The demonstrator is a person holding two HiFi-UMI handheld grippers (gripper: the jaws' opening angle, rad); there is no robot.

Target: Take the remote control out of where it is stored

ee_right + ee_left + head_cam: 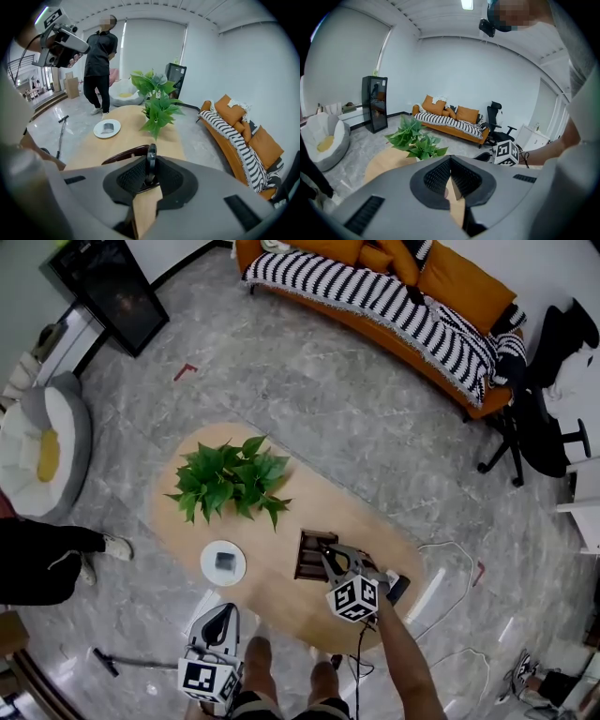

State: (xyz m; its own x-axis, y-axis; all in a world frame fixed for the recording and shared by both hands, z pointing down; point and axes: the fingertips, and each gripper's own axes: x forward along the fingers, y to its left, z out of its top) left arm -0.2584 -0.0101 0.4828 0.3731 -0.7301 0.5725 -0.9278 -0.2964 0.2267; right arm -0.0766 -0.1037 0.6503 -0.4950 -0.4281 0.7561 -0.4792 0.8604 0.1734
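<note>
Remote control (pixel 151 157) clamped edge-on in right tool (pixel 149 174) beside holder (pixel 307 559); left tool (pixel 450 162) closed, empty, at table (pixel 187 517) edge.

The pale wooden surface (pixel 281 592) is showing a smooth matt finish; the grey stone floor (pixel 328 399) is gleaming, polished. The remote control (pixel 151 165) is looking like smooth black plastic, the right gripper (pixel 150 157) matt grey.

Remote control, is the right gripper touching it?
Touching. The right gripper view shows the thin black remote control standing on edge inside the right gripper, with both jaws pressed against its sides.
</note>
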